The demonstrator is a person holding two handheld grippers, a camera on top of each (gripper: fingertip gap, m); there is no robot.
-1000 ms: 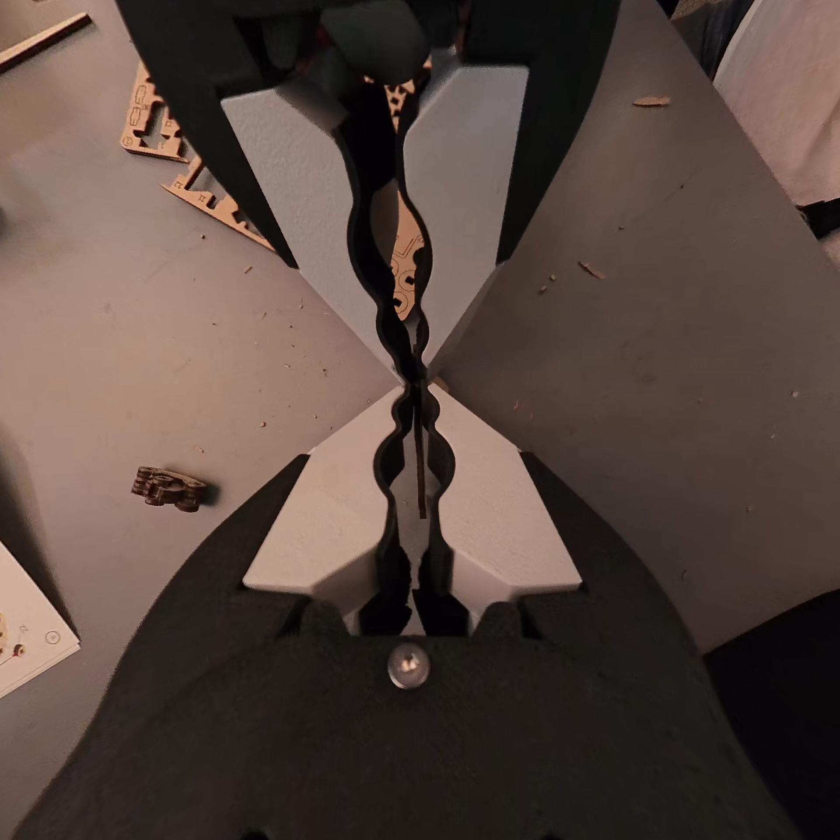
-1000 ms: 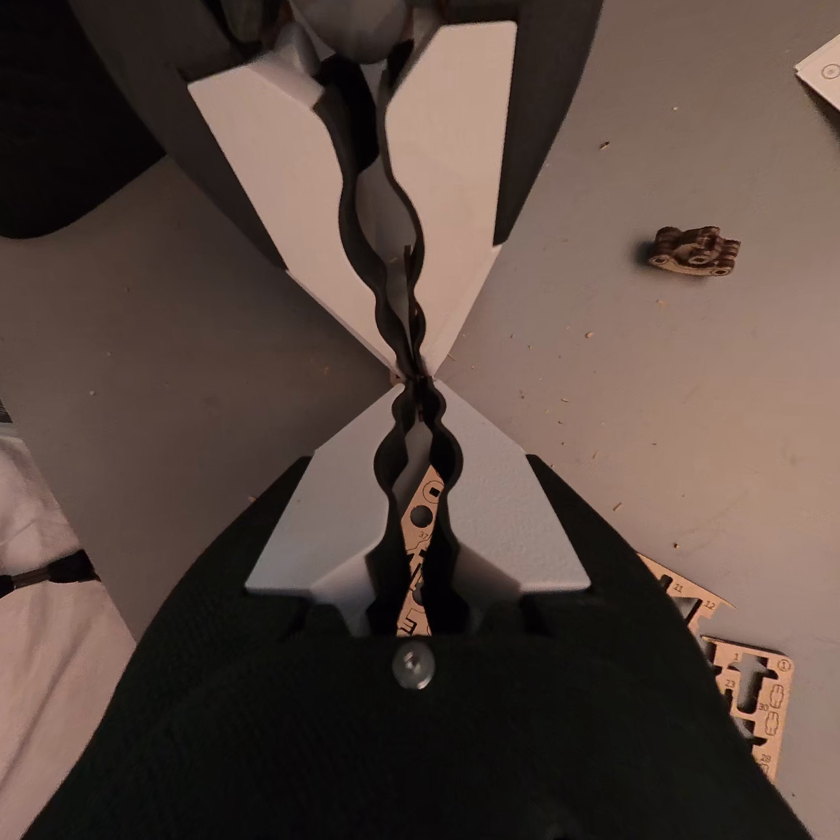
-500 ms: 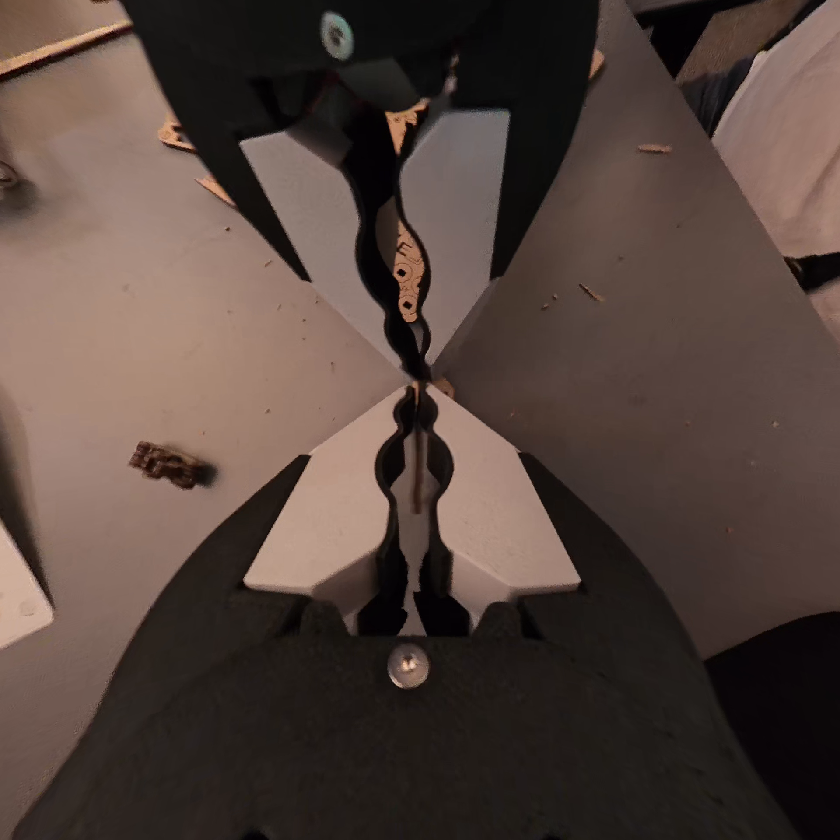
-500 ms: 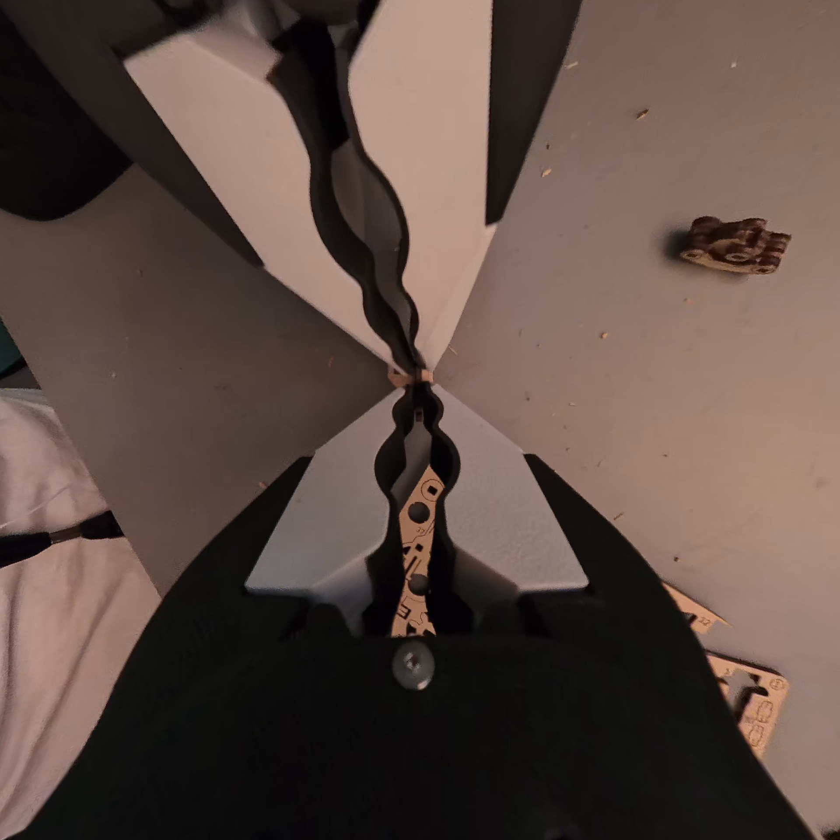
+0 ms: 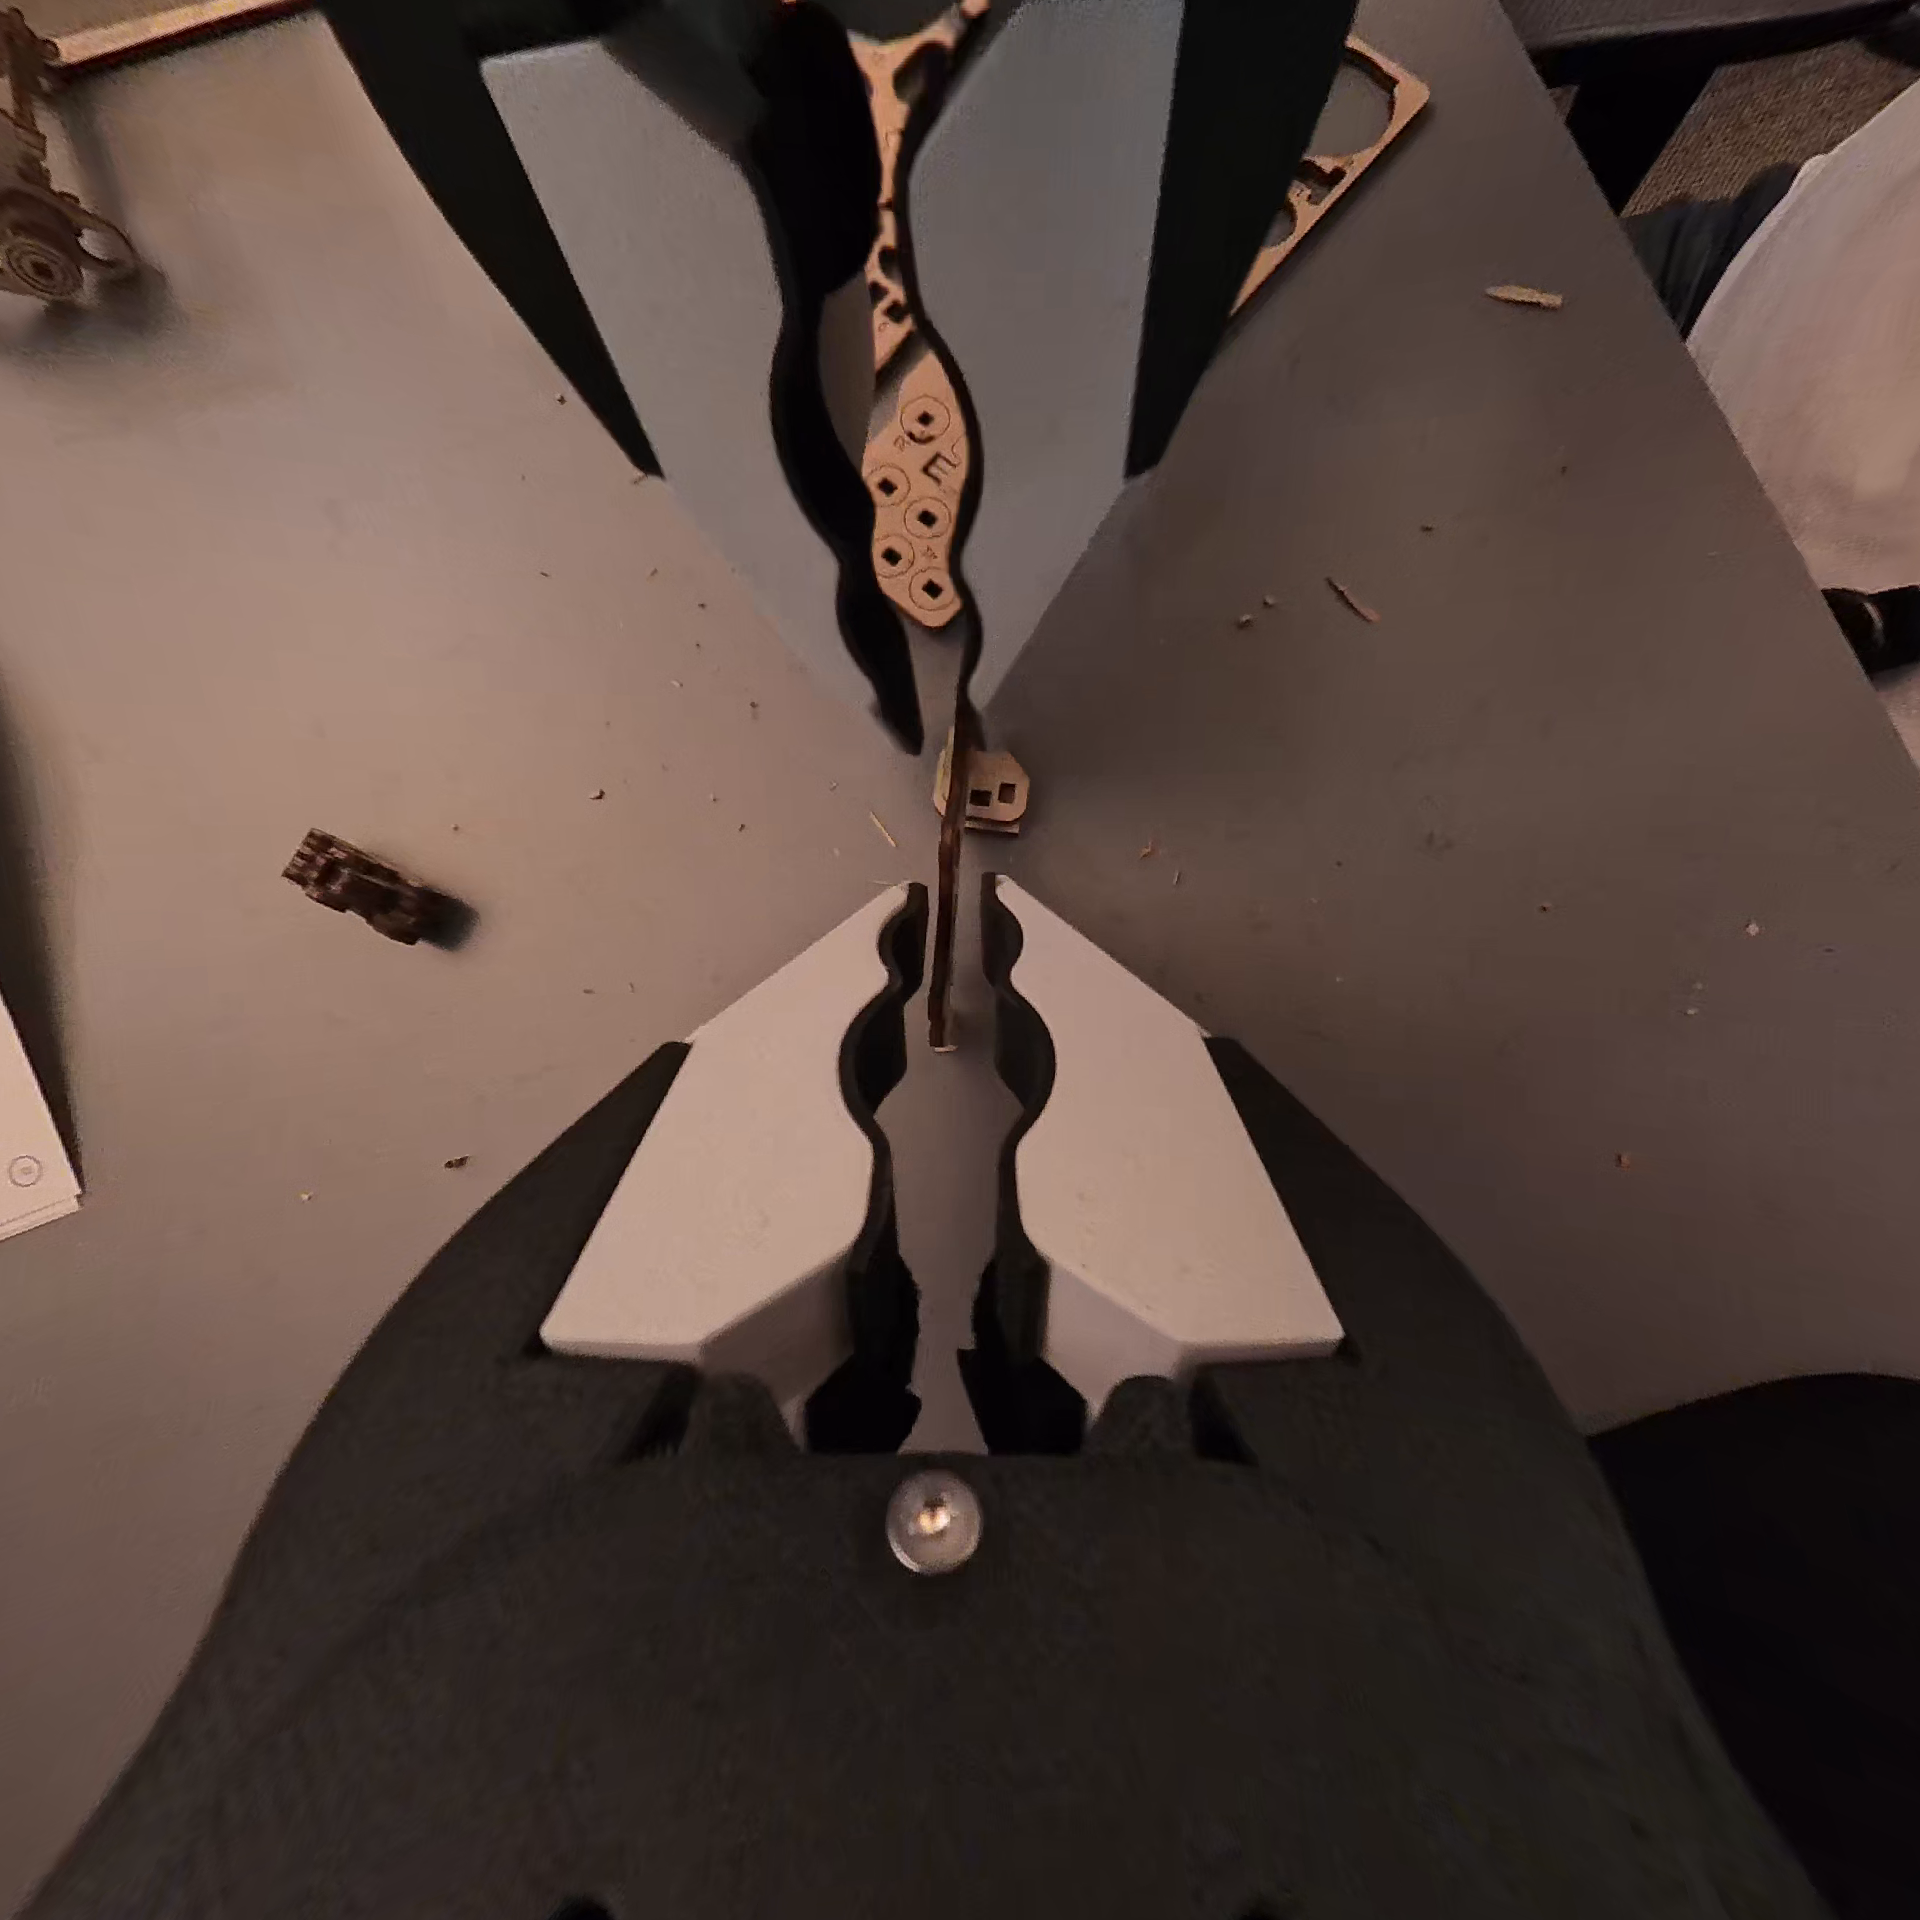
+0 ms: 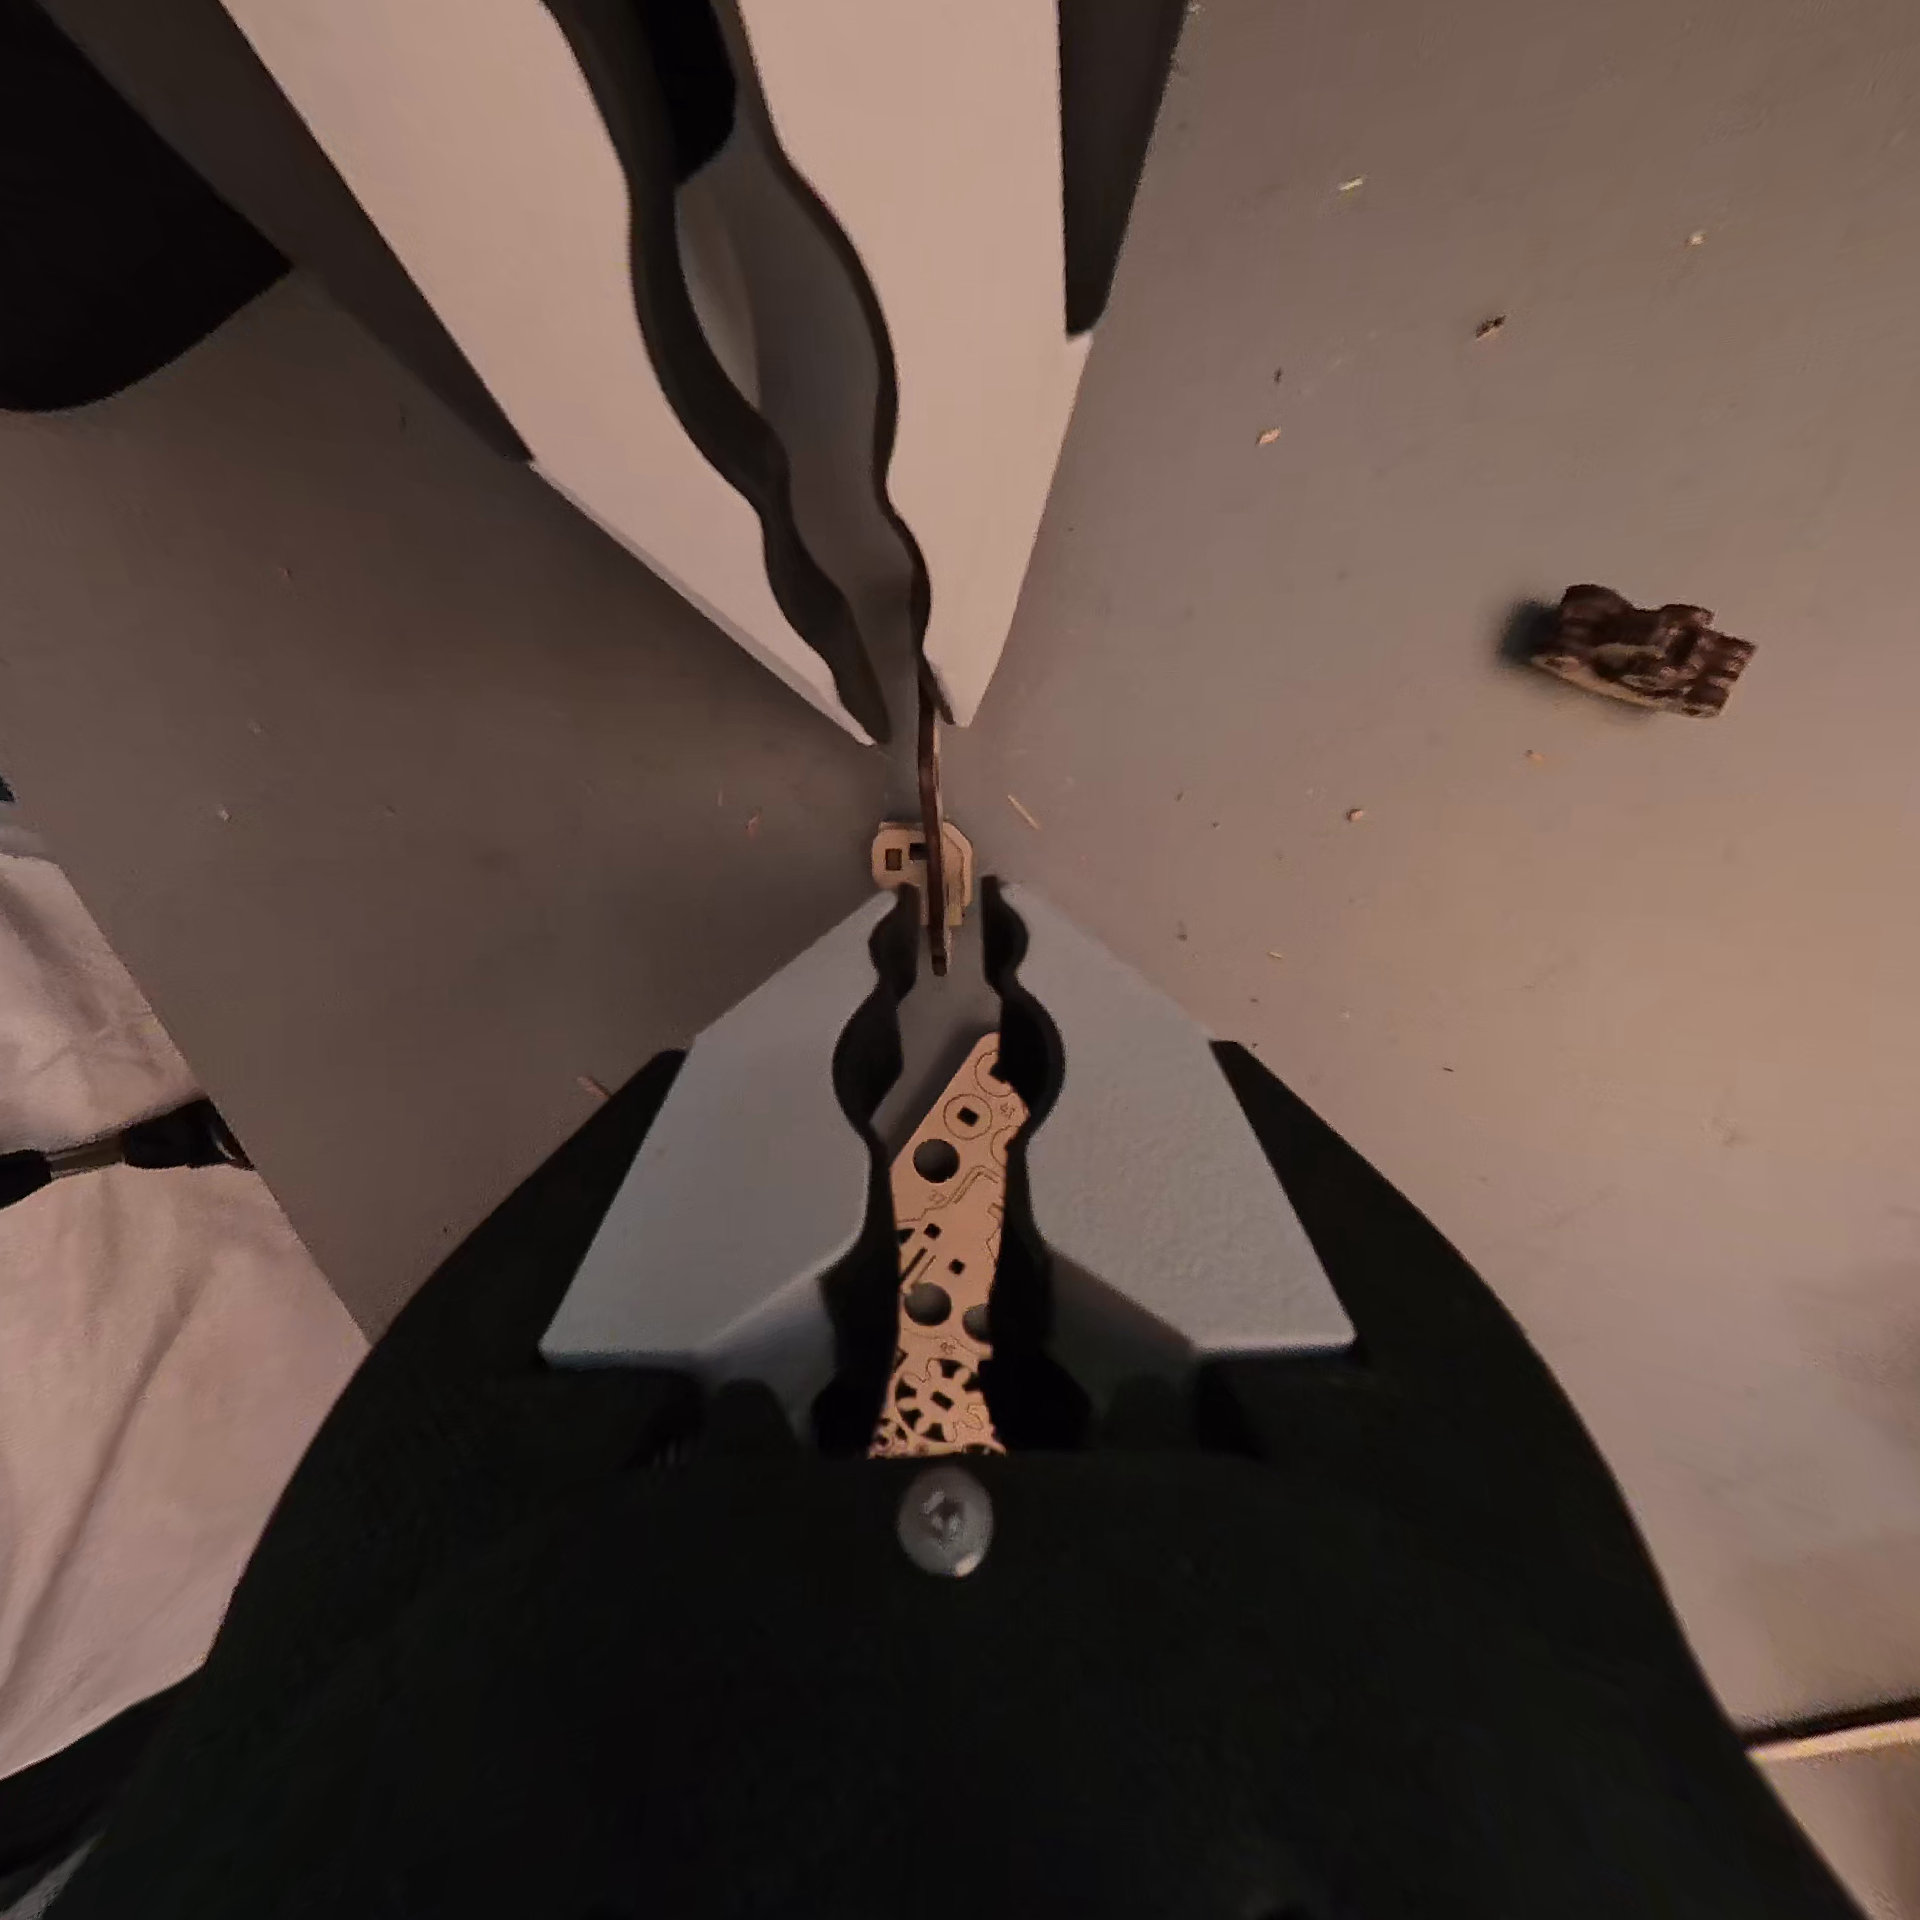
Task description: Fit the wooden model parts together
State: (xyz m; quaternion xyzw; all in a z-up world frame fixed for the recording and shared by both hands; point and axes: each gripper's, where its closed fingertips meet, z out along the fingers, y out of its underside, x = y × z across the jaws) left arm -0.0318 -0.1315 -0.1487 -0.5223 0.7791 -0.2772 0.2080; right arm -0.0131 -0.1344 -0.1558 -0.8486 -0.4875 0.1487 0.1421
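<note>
A thin dark wooden strip [image 5: 943, 935], seen edge-on, stands across a small tan slotted piece [image 5: 995, 800] on the grey table [image 5: 1455, 831]. My left gripper [image 5: 954, 894] is slightly open, and the strip's near end lies between its jaws with a gap beside it. My right gripper [image 6: 945, 894] faces it tip to tip and is also slightly open around the strip [image 6: 930, 831] and the tan piece [image 6: 896, 854]. The right gripper's tips [image 5: 940, 717] nearly touch the strip's far end.
A laser-cut wooden sheet [image 5: 920, 499] lies under the right gripper and shows between its jaws [image 6: 956, 1195]. A small dark wooden assembly [image 5: 364, 899] lies left, also in the right wrist view [image 6: 1631, 665]. A wooden model [image 5: 42, 218] and white paper [image 5: 31, 1174] sit far left. White cloth [image 5: 1829, 364] lies past the table edge. The grippers are tip to tip, or close to it. The wooden model [image 5: 42, 218] is about equally far from each gripper, around 25 cm.
Both grippers were shut tip to tip. Now both jaws have parted and the tips have drawn slightly apart, showing the strip and the tan piece between them.
</note>
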